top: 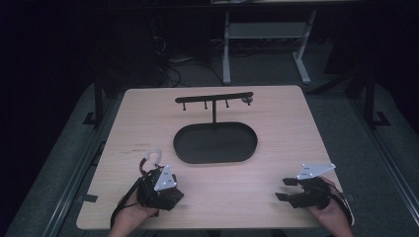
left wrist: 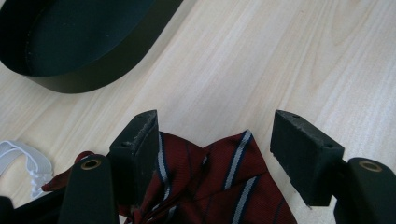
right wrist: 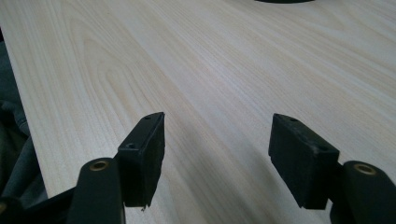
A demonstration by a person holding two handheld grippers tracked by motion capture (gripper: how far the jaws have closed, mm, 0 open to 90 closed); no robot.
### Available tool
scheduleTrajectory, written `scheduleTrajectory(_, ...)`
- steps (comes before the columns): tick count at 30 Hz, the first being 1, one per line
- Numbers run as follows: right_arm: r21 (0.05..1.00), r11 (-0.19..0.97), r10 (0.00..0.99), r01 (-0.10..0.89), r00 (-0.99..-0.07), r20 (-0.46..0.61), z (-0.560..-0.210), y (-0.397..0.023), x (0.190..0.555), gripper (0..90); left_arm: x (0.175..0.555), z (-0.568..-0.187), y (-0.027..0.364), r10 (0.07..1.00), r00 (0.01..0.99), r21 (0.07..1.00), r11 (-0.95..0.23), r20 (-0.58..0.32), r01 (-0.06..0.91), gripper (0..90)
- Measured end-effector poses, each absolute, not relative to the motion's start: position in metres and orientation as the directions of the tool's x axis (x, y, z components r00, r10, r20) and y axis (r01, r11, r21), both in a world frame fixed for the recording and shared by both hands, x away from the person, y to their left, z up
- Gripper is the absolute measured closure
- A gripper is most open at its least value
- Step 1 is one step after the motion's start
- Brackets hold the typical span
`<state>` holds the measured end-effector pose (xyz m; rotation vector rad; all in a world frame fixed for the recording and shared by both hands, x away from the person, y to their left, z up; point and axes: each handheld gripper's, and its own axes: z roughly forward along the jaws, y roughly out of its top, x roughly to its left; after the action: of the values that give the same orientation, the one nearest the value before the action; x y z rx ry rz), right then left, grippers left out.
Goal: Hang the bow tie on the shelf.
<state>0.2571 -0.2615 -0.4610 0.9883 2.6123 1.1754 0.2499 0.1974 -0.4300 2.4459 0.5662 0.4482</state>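
My left tongs (left wrist: 212, 154) stand wide apart with the striped bow tie (left wrist: 219, 186) lying on the tabletop (left wrist: 280, 56) right between and under them: dark red cloth with grey-white stripes, bunched at the near end and fanning out toward the jaw tips. Its cloth runs up beside my left-hand jaw in the left gripper view, perhaps brushing it, while the other jaw stands well clear of the fabric, so nothing is clamped. The tie's long axis runs roughly along the line of the jaws, near to far. Its white strap (left wrist: 23, 161) loops out to the left of the tongs; from the high view that same strap (top: 154, 154) curls just beyond my left hand (top: 143, 210).

My right tongs (top: 286, 189) are also apart, with bare wood between them, resting near the right front edge and well away from the tie. So the left tongs (top: 157, 177) are the nearer by far, and I judge the grab is theirs.

Farther off, past the strap and toward the middle of the tabletop, sits the black oval tray (top: 216, 144), and from its far side rises the black hanger stand (top: 214, 98) with its row of small pegs
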Motion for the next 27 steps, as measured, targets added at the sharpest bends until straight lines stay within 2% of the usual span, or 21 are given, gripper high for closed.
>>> scheduleTrajectory(14,0.707,0.495,0.588,0.505,-0.794,0.155,-0.459,-0.257,0.256,35.6,0.251,-0.415,0.207,0.464,0.863,0.591,-0.760,0.200,0.271,34.8)
scheduleTrajectory(27,0.701,0.489,0.600,0.519,-0.783,0.162,-0.459,-0.256,0.256,35.4,0.266,-0.396,0.238,0.482,0.854,0.550,-0.775,0.197,0.311,36.0)
